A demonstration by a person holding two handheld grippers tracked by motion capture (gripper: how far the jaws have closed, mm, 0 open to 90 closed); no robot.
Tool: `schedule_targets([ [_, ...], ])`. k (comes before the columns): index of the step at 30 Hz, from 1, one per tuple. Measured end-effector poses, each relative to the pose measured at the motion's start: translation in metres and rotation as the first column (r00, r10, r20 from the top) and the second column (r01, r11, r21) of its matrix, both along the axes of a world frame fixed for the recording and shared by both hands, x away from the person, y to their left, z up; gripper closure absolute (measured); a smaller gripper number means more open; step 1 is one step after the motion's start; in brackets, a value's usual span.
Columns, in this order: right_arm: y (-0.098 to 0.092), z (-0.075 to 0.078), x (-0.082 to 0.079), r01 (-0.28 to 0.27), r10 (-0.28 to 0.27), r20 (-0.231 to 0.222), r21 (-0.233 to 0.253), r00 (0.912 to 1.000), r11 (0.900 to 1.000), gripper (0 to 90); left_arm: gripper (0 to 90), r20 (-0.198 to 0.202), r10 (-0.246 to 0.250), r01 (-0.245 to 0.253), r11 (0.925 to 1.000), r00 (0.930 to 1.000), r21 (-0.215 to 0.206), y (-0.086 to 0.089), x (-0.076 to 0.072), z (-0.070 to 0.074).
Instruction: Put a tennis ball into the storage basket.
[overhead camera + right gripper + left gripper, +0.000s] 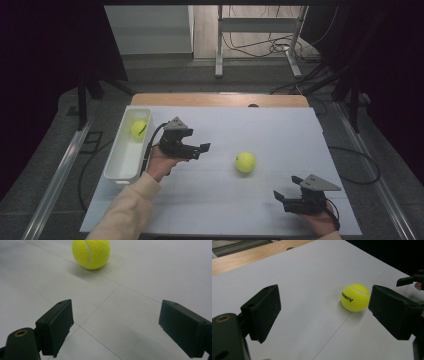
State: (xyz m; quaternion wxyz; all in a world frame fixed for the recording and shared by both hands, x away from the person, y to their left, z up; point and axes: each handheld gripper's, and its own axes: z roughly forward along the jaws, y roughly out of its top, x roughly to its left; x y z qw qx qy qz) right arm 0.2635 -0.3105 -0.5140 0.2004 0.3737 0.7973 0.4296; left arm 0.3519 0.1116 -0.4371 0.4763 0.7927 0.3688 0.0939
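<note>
A: How are your hands sitting?

B: Your left tool [204,149] is held above the tabletop [280,125] just beside the white bin [116,157], wrist bent, jaws spread wide with nothing between them, aimed toward three o'clock. Your right tool [278,196] rests low at about five o'clock, jaws also spread and empty, facing toward nine o'clock.

A: And the ball?

B: The tennis ball [245,162] lies loose on the white sheet [225,200] near the middle, between your two tools and touching neither. It's bright yellow and fuzzy, with a white seam and dark lettering on its side. From your left tool it sits ahead near the right-hand jaw; from your right tool it sits ahead at about eleven o'clock. A second ball [138,129] lies in the bin's far end.
</note>
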Motion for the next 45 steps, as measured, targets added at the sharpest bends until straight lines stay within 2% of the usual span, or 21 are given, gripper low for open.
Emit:
schedule_targets([
  [18, 0.002, 0.000, -0.001, -0.012, 0.012, 0.001, -0.003, 0.9999, 1.000, 12.9, 11.8, -0.018, -0.064, 0.064, 0.9976, 0.9978, 0.025, -0.032, 0.003, -0.010],
  [45, 0.002, -0.001, 0.000, -0.009, 0.009, -0.001, -0.009, 1.0000, 1.000, 12.9, 11.7, -0.041, -0.107, 0.109, 0.9933, 0.9933, 0.038, -0.056, 0.007, -0.019],
])
